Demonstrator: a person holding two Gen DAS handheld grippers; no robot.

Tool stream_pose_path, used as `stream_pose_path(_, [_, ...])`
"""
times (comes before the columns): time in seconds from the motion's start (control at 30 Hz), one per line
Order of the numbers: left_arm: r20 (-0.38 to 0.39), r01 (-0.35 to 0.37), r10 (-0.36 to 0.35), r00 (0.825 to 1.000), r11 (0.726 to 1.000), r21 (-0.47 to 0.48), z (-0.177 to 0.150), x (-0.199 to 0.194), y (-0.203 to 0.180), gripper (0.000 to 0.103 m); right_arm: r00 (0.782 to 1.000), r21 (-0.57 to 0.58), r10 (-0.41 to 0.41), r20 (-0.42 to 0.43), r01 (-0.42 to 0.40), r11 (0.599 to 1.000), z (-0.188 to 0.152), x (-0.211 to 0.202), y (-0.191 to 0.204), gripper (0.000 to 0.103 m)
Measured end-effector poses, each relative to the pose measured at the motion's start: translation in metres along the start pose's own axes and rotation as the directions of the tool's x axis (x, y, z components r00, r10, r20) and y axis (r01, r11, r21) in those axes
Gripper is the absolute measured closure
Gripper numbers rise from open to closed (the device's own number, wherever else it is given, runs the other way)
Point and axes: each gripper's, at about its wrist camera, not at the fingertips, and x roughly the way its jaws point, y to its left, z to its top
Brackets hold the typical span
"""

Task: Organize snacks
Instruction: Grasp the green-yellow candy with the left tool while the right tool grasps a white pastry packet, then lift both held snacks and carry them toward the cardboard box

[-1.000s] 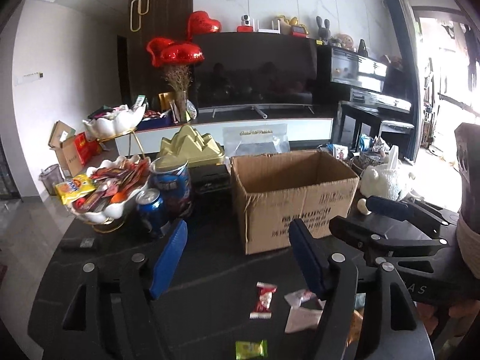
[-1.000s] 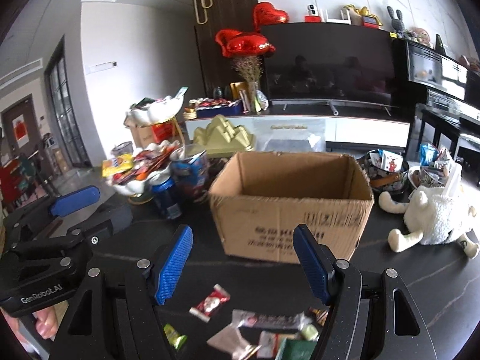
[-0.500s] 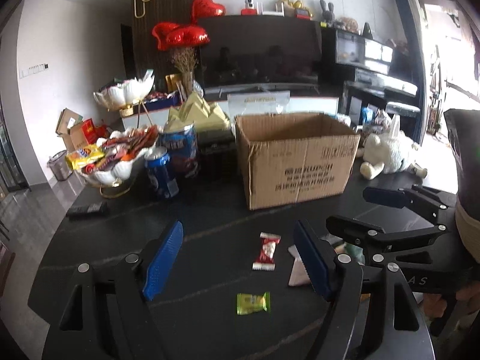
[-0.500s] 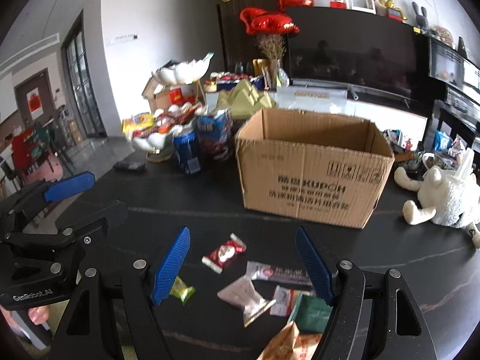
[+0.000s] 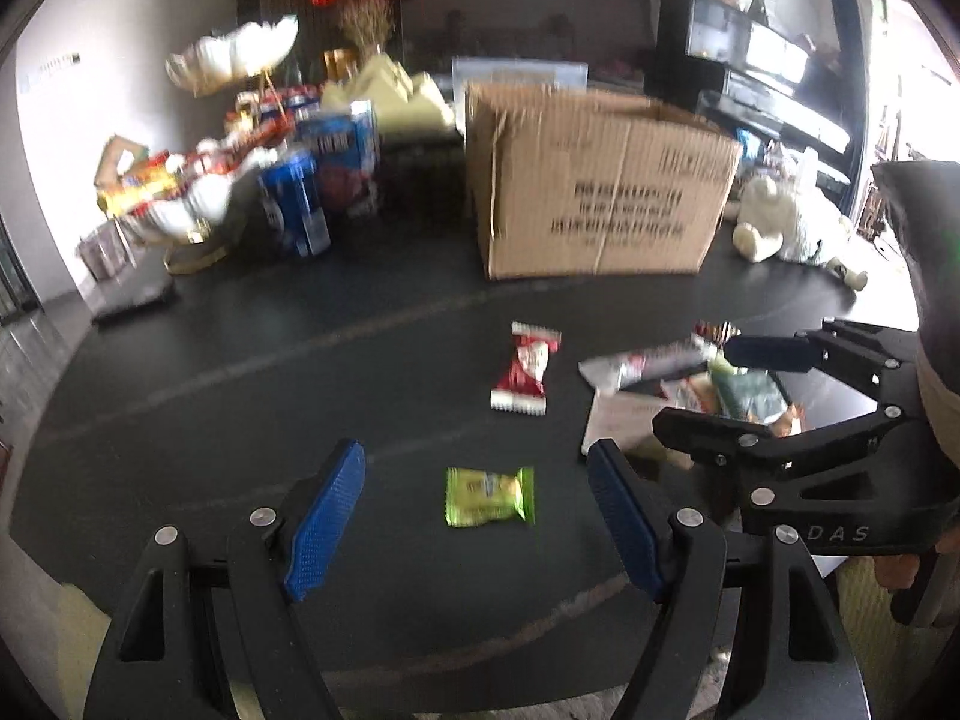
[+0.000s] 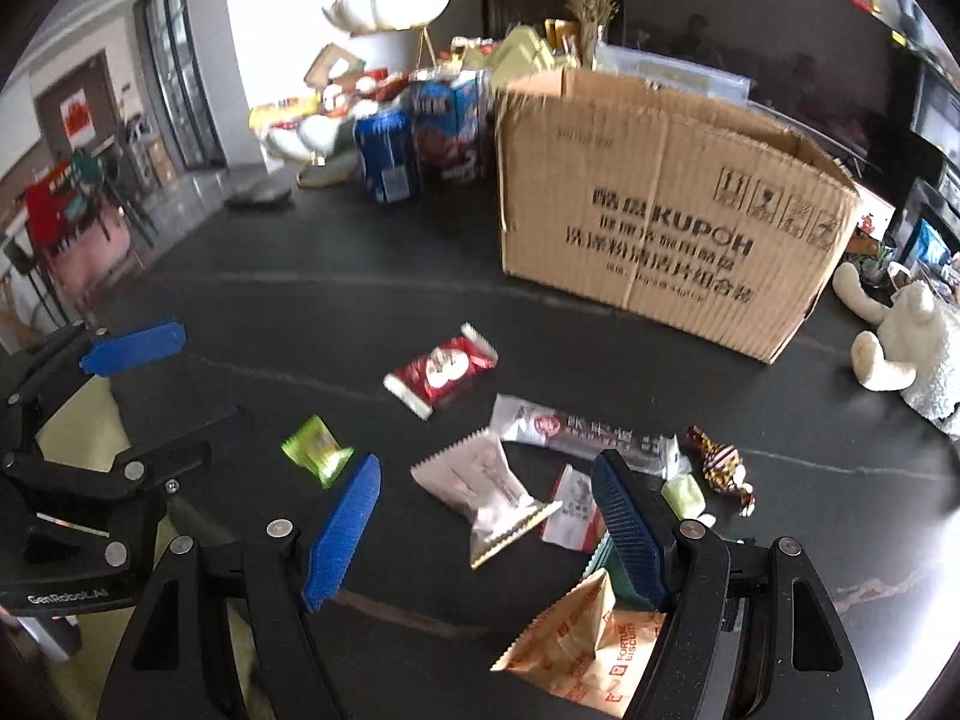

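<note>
Dark table [image 6: 360,312]: one cardboard box [image 6: 660,216].

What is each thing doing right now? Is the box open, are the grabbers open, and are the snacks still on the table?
Cardboard box: upright, top open.
Left gripper: open, empty, green candy in front of it.
Right gripper: open, empty, above the snack pile.
Green candy: lying flat on the table, sealed.
Red packet: lying flat, sealed.
White pouch: lying flat on the table.
Blue can: standing upright.
Plush toy: resting beside the box.
</note>
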Motion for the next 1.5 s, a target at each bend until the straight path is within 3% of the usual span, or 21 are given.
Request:
stream_pose_path(0.33, [-0.056, 0.030, -0.030, 0.998, 1.000, 0.007, -0.013, 0.031, -0.004, 0.027, 0.995, -0.033, 0.010, -0.098, -0.014, 0.999, -0.008, 0.026, -0.002, 0.029])
stream_pose_path(0.5, [-0.062, 0.058, -0.058, 0.996, 0.998, 0.002, -0.016, 0.041, -0.002, 0.028, 0.994, -0.046, -0.001, -0.107, -0.003, 0.999, -0.009, 0.032, -0.002, 0.029])
stream_pose_path(0.87, [-0.111, 0.039, -0.040, 0.993, 0.999, -0.014, -0.021, 0.063, 0.001, 0.039, 0.990, -0.055, -0.002, -0.139, -0.005, 0.998, -0.010, 0.049, -0.002, 0.030])
stream_pose_path(1.07, [-0.126, 0.047, -0.051, 0.991, 0.998, -0.038, -0.023, 0.069, 0.003, 0.051, 0.988, -0.058, 0.013, -0.152, -0.022, 0.998, -0.010, 0.058, 0.001, 0.034])
stream_pose_path(1.13, [-0.124, 0.051, -0.056, 0.991, 0.998, -0.040, -0.023, 0.068, 0.003, 0.059, 0.988, -0.055, 0.020, -0.150, -0.029, 0.998, -0.010, 0.059, 0.002, 0.039])
stream_pose_path(1.23, [-0.121, 0.065, -0.070, 0.990, 0.997, -0.047, -0.023, 0.068, 0.003, 0.062, 0.986, -0.046, 0.038, -0.161, -0.046, 0.998, -0.010, 0.061, 0.002, 0.047])
stream_pose_path(1.3, [-0.119, 0.069, -0.074, 0.990, 0.997, -0.046, -0.024, 0.067, 0.003, 0.070, 0.985, -0.046, 0.044, -0.165, -0.052, 0.998, -0.011, 0.064, 0.003, 0.053])
stream_pose_path(1.5, [-0.118, 0.077, -0.083, 0.990, 0.996, -0.052, -0.024, 0.066, 0.004, 0.072, 0.986, -0.044, 0.046, -0.158, -0.054, 0.998, -0.012, 0.064, 0.004, 0.057])
